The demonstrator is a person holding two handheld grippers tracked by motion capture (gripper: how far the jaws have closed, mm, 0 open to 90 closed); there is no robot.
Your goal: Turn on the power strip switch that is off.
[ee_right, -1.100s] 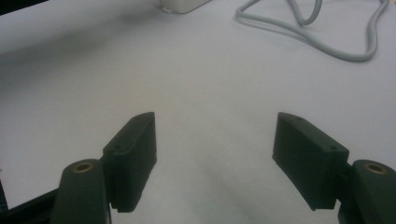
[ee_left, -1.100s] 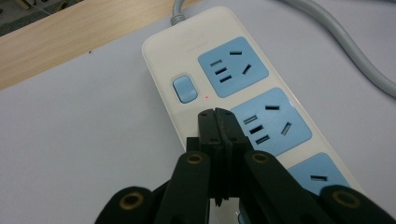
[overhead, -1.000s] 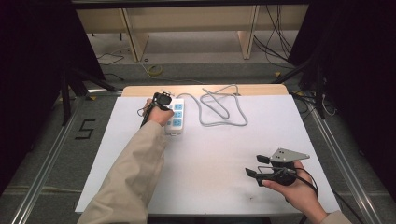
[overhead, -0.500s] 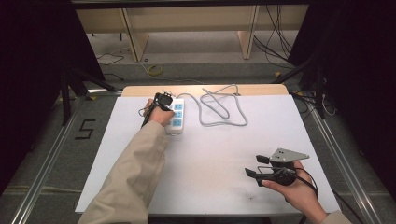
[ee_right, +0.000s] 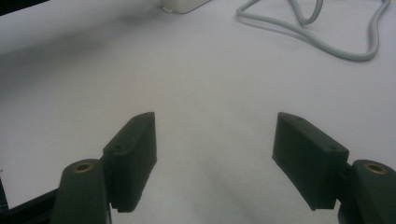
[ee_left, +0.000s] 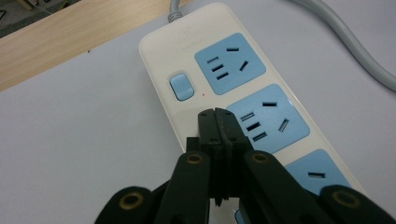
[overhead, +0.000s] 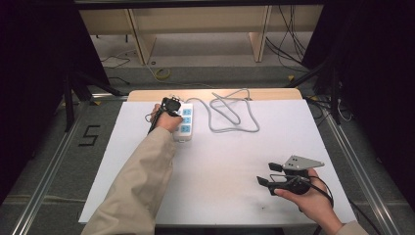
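My left arm stretched forward, sleeve long; left claw (ee_left: 218, 113) jaws pressed together, tips angled down. My right hand (overhead: 308, 198) low near my side, right claw (ee_right: 215, 158) jaws spread wide, nothing between.

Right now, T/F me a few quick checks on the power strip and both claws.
1. The left claw is shut, its tips over the white power strip with blue sockets. True.
2. The right claw grips the grey cable. False: it is open, holding nothing, over bare white tabletop.
3. The strip's blue rocker switch sits beyond the left claw's tips. True.
4. A plug sits in the strip's sockets. False: the visible sockets are empty.
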